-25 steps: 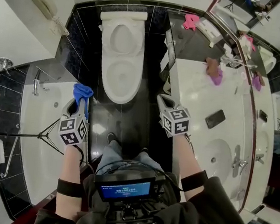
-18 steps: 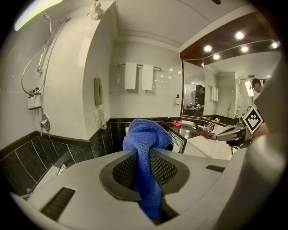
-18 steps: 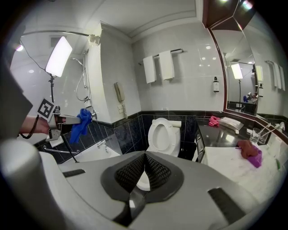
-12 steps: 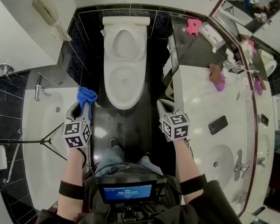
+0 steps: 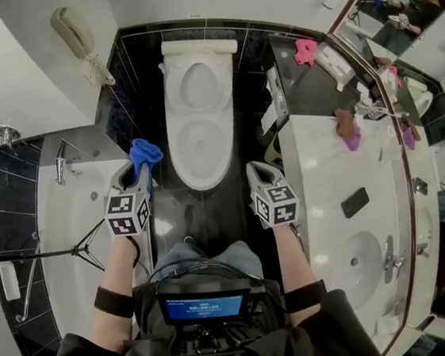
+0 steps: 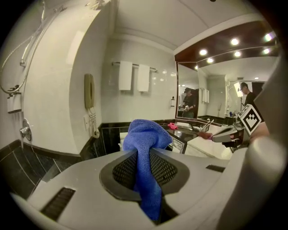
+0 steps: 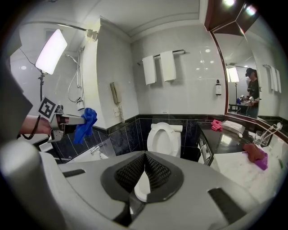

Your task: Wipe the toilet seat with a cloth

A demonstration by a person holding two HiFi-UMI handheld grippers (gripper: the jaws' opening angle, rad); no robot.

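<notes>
The toilet seat point(image 5: 200, 143) lies down with its lid raised, straight ahead of me across the black floor point(image 5: 203, 211). The blue cloth point(image 6: 145, 148) is clamped in my left tongs point(image 5: 139, 170), bunched above their tips, by the bathtub point(image 5: 72, 204). My right tongs point(image 5: 257, 171) are clenched on nothing, near the white counter point(image 5: 318, 176). On it lie one dark phone point(image 5: 355, 202) and one purple-brown rag point(image 5: 346, 127). One pink cloth point(image 5: 304, 51) sits farther back. One wall telephone point(image 5: 78, 33) and two white towels point(image 7: 168, 66) hang on the walls.
</notes>
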